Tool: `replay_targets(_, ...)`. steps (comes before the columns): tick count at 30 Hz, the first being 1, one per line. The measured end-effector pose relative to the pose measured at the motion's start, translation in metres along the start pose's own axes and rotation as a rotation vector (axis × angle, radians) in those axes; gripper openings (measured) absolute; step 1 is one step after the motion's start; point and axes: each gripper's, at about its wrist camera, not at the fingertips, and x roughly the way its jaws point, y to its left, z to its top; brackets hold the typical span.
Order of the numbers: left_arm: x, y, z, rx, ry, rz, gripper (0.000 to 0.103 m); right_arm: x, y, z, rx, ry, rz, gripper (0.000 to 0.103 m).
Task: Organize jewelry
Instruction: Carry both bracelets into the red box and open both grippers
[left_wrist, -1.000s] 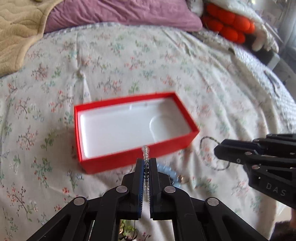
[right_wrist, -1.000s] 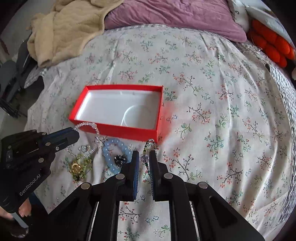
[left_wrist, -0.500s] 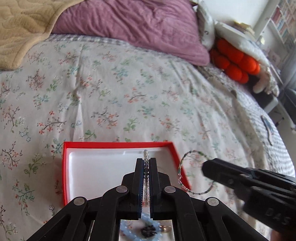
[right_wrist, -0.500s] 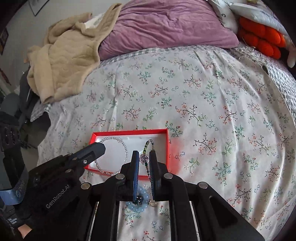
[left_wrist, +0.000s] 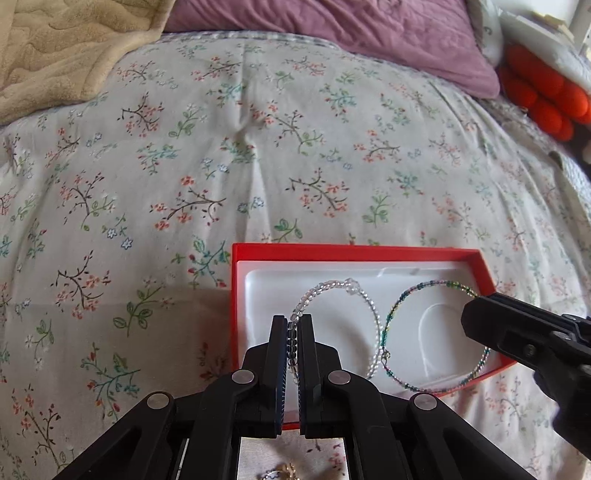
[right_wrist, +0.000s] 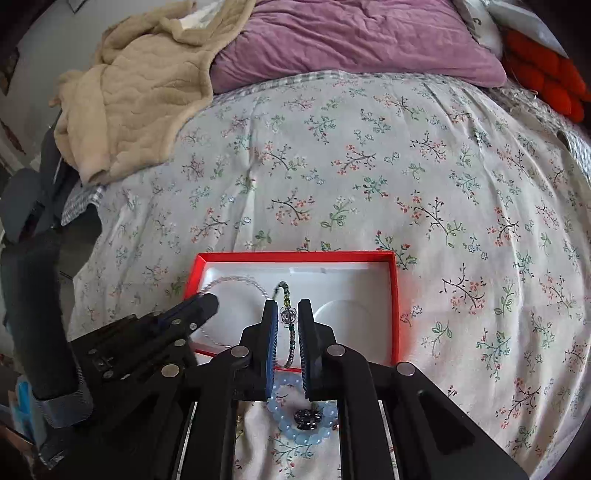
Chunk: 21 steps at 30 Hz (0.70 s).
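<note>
A: Left gripper (left_wrist: 291, 328) – what are the fingers doing?
B: Jaws are pinching together on the clear bead bracelet (left_wrist: 352, 286). The strand is running up between the pads; the rest of the loop is hanging out ahead of the tips and to their right, over the white inlay of the red box (left_wrist: 332, 252).

A: And the right gripper (right_wrist: 287, 317)?
B: Fingers are standing narrow, gripping the green-and-purple bead bracelet (left_wrist: 424, 286). A round clear bead is sitting between the tips, and the loop is extending forward over the same box.

A: Box relative to the fingers?
B: It is lying on the floral bedspread (left_wrist: 258, 147) directly ahead of and under both pairs of tips. The two loops are hanging just beside each other.

A: Anything behind the tips?
B: A pale blue bead bracelet (right_wrist: 295, 432) with a dark charm is lying on the bedspread beneath the right fingers, outside the box
</note>
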Motion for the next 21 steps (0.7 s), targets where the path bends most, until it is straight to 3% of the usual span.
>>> replay_targets(7,0.002,-0.006,-0.001,0.042,-0.008,0.045,0.0,0.019,-0.023,-0.005,0.004,0.029,-0.102,0.012)
replay_targets(11,0.002,-0.011,-0.002,0.071,-0.027,0.06,0.001,0.017,-0.031,-0.007,-0.003,0.007,-0.104,0.013)
replay_targets(13,0.0,-0.015,-0.002,0.091,-0.038,0.077,0.01,0.016,-0.032,-0.006,-0.003,0.011,-0.092,0.015)
replay_targets(14,-0.002,-0.017,-0.002,0.101,-0.039,0.081,0.013,0.014,-0.032,-0.006,-0.002,0.016,-0.093,0.022)
replay_targets(17,-0.008,-0.022,-0.005,0.122,-0.046,0.093,0.035,0.008,-0.031,-0.009,-0.023,0.009,-0.098,0.048)
replay_targets(21,-0.015,-0.024,-0.009,0.139,-0.04,0.107,0.041,-0.004,-0.03,-0.013,-0.05,0.0,-0.117,0.048)
